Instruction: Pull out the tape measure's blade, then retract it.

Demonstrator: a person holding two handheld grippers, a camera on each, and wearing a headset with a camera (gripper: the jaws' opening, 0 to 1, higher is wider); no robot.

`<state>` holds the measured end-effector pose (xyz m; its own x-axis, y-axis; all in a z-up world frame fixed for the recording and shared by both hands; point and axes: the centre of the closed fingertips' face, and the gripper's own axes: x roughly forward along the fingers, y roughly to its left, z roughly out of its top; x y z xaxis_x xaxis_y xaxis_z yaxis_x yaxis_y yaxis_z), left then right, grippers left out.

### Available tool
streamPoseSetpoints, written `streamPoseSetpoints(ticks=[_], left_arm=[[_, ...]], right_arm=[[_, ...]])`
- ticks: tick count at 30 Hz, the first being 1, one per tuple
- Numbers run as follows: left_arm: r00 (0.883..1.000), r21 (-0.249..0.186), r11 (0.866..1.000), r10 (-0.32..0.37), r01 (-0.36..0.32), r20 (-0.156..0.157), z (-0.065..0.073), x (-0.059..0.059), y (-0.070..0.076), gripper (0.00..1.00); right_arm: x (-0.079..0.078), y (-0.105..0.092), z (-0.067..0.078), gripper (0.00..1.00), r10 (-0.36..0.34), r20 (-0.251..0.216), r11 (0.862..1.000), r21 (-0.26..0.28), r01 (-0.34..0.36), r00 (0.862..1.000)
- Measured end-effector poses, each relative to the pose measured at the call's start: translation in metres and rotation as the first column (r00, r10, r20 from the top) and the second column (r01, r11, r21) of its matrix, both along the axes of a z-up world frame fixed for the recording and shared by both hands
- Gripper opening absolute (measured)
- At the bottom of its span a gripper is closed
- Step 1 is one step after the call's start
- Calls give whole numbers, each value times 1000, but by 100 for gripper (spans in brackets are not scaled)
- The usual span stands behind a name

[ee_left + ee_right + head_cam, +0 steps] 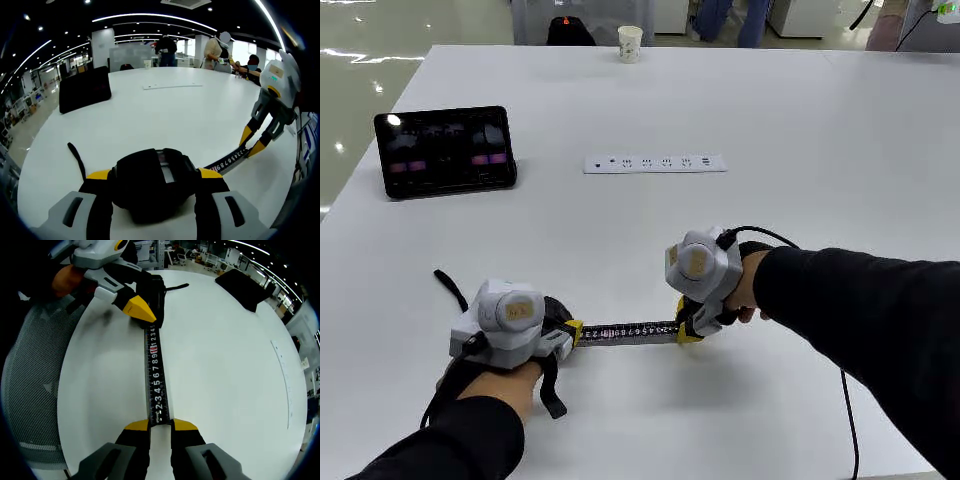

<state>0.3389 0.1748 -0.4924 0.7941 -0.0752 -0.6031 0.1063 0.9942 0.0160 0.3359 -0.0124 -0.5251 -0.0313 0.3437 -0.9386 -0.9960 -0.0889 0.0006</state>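
White table [790,130] stretches wide ahead of us, with a tablet [445,150], a power strip [655,162] and a paper cup [630,43] all well apart from the work. Near our edge, the left gripper [565,333] is clenched around the black tape measure [150,185], one jaw on each side of it. The right gripper [160,424] is pinched on the very tip of the blade [156,370], which runs out straight and flat just above the table between the two.

We judge the pull to be partly made. To do it well, we should hold the tape measure steady and draw the right gripper away in line with the blade, low and level, so that it neither twists nor buckles. For the return, we would walk the tip back toward the tape measure under a firm pinch rather than let it snap home.
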Motion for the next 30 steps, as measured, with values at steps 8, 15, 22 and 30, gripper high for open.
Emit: streamPoseSetpoints(ticks=[8, 15, 22, 30], left_arm=[[1000, 1, 1000, -3, 3, 1, 1, -2, -1, 62], [1000, 1, 1000, -4, 4, 2, 1, -2, -1, 62], [1000, 2, 1000, -4, 4, 1, 1, -3, -2, 62], [1000, 2, 1000, -4, 4, 1, 1, -2, -2, 62]], right_arm=[[0, 2, 0, 12, 6, 3, 1000, -13, -6, 1000], [0, 5, 1, 12, 4, 6, 1000, -17, -4, 1000], [-1, 9, 0, 12, -2, 6, 1000, -12, 3, 1000], [-2, 12, 0, 12, -4, 2, 1000, 2, 4, 1000]])
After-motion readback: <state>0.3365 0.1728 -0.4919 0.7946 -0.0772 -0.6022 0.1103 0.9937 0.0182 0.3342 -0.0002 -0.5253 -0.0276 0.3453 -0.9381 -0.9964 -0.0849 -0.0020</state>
